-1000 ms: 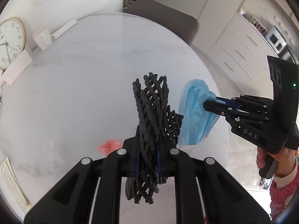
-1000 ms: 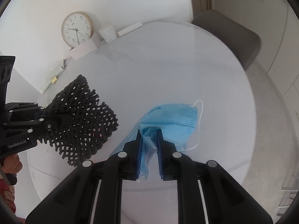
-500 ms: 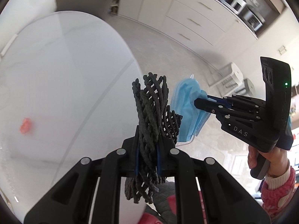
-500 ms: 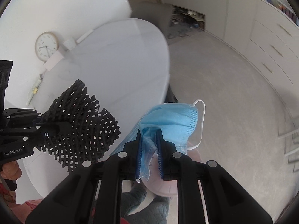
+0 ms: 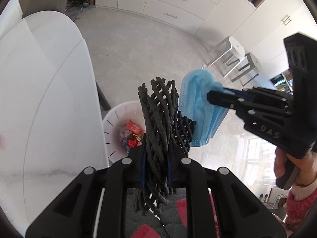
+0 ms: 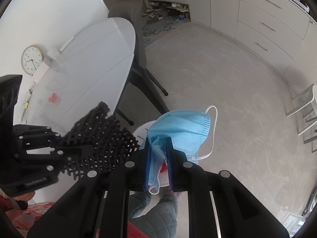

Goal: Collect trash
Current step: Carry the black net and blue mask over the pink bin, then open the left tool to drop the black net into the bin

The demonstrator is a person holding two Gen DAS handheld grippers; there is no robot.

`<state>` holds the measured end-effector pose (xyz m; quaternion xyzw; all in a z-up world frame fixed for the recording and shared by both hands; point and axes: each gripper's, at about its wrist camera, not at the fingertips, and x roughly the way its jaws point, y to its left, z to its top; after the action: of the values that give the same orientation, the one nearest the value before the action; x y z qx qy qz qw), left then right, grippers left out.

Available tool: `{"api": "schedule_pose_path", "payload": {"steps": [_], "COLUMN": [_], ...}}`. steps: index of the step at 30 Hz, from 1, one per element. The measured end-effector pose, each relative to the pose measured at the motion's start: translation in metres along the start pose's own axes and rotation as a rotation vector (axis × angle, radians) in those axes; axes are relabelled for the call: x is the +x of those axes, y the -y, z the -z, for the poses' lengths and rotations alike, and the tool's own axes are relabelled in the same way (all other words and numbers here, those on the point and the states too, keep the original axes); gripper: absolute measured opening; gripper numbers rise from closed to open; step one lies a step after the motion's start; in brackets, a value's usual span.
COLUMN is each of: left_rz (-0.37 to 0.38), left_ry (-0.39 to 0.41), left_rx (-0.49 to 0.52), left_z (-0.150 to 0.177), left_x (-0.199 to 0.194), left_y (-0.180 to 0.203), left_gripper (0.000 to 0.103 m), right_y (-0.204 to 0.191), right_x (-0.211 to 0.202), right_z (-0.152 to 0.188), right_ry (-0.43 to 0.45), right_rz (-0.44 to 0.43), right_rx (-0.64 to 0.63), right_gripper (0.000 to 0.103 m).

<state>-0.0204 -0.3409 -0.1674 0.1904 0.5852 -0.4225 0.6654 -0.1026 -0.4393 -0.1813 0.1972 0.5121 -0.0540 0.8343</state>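
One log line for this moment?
left claw: shut on net | right claw: shut on mask | both above bin | table: red scrap

Legible markings are few. The right gripper (image 5: 215, 97), seen from the left wrist camera, carries raised letters "DAS" on the side of its black body. The left gripper (image 6: 59, 140), seen from the right wrist camera, bears a small white label on its lower body; the lettering is blurred and cannot be read with certainty. The wall clock (image 6: 32, 59) shows black hour numerals 1 to 12 on a white dial. An orange packet (image 5: 133, 127) in the white trash bin (image 5: 116, 117) carries print too small to read.
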Motion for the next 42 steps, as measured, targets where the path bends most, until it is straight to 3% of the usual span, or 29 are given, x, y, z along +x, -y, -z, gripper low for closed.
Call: {"api": "schedule_pose_path", "payload": {"steps": [2,4,12,42], "left_rz": [-0.007,-0.022,-0.034,-0.039], "left_ry": [-0.019,-0.037,-0.038,-0.025], "left_rx": [0.013,0.025,0.042,0.055], "left_z": [0.003,0.006,0.008,0.007], "left_x": [0.011,0.021,0.023,0.022], "left_y": [0.008,0.015,0.022,0.028], "left_gripper": [0.021,0.036,0.058,0.059], "right_y": [0.007,0.013,0.022,0.051], "right_x": [0.0,-0.001,0.0,-0.009], "right_z": [0.003,0.007,0.015,0.019], "right_ry": [-0.002,-0.005,-0.011,0.001], "right_rz": [0.006,0.018,0.019,0.077], "right_rx": [0.006,0.012,0.032,0.088], "right_gripper": [0.016,0.016,0.017,0.017]}}
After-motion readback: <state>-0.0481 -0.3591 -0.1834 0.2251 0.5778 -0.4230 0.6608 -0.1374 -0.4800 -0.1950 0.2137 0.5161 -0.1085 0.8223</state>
